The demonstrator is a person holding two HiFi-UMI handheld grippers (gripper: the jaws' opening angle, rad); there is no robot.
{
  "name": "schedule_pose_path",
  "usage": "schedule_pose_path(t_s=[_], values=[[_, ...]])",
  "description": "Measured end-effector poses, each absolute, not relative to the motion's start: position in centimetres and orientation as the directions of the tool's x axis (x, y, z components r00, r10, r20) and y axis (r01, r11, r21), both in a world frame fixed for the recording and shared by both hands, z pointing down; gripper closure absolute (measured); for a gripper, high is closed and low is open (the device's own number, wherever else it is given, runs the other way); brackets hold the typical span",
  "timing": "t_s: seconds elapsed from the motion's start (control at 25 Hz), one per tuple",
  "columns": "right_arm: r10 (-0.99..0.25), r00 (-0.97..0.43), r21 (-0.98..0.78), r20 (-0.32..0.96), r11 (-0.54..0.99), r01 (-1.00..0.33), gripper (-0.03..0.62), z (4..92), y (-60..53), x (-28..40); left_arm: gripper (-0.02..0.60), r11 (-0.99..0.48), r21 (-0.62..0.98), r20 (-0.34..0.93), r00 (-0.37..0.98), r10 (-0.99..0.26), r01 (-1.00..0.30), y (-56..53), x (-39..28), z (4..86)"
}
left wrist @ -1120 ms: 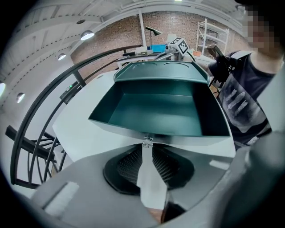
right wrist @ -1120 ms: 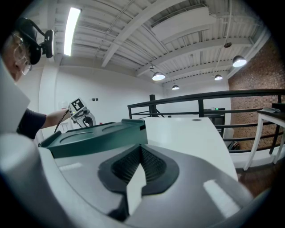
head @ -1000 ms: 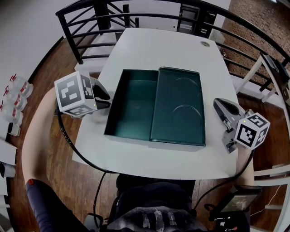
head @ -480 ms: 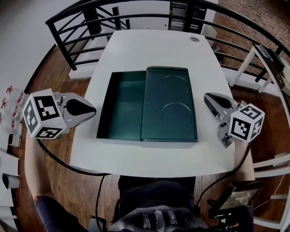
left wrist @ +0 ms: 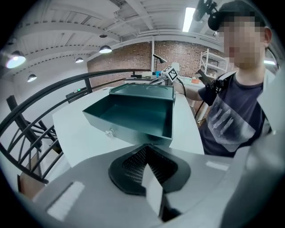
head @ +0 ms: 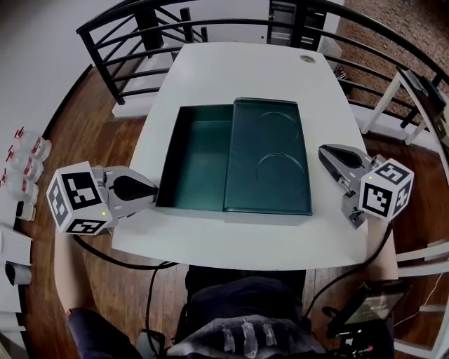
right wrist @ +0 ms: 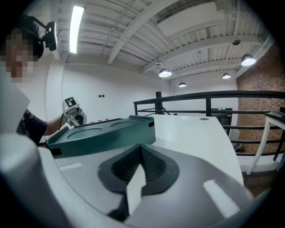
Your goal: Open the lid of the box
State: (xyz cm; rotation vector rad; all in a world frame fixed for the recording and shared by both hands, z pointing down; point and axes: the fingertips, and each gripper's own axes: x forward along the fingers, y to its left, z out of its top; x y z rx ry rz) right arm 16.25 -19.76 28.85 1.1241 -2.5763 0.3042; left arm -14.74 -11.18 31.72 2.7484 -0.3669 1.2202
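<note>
A dark green box (head: 200, 158) lies on the white table (head: 231, 77). Its left half is uncovered and looks empty. The green lid (head: 266, 158), with two round embossed shapes, covers the right half. My left gripper (head: 151, 191) hovers at the table's front left edge, apart from the box's left wall, shut and empty. In the left gripper view the box's open side (left wrist: 133, 113) faces the shut left gripper (left wrist: 146, 149). My right gripper (head: 324, 151) is just right of the lid, not touching it, also shut with nothing in it. The right gripper view shows the lid's edge (right wrist: 102, 131) just beyond the right gripper (right wrist: 141, 149).
A black railing (head: 140, 21) runs round the table's far and side edges. A small round grommet (head: 307, 59) sits at the table's far right corner. Bottles (head: 24, 165) stand on the wooden floor at the left. A white frame (head: 414, 98) stands at the right.
My left gripper has drawn back from the box's left wall toward the table's front left corner. The right gripper has hardly moved. The box and lid lie as before.
</note>
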Motion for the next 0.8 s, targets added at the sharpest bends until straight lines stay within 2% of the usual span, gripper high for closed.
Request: schedule_pose_path(t_s=[0.8], values=[[-0.672, -0.627, -0.053, 0.393, 0.665, -0.745, 0.591, 29.0, -19.4, 16.1, 0.565, -0.962, 0.041, 0.760, 0.633, -0.146, -0.270, -11.2, -14.7, 33.8]])
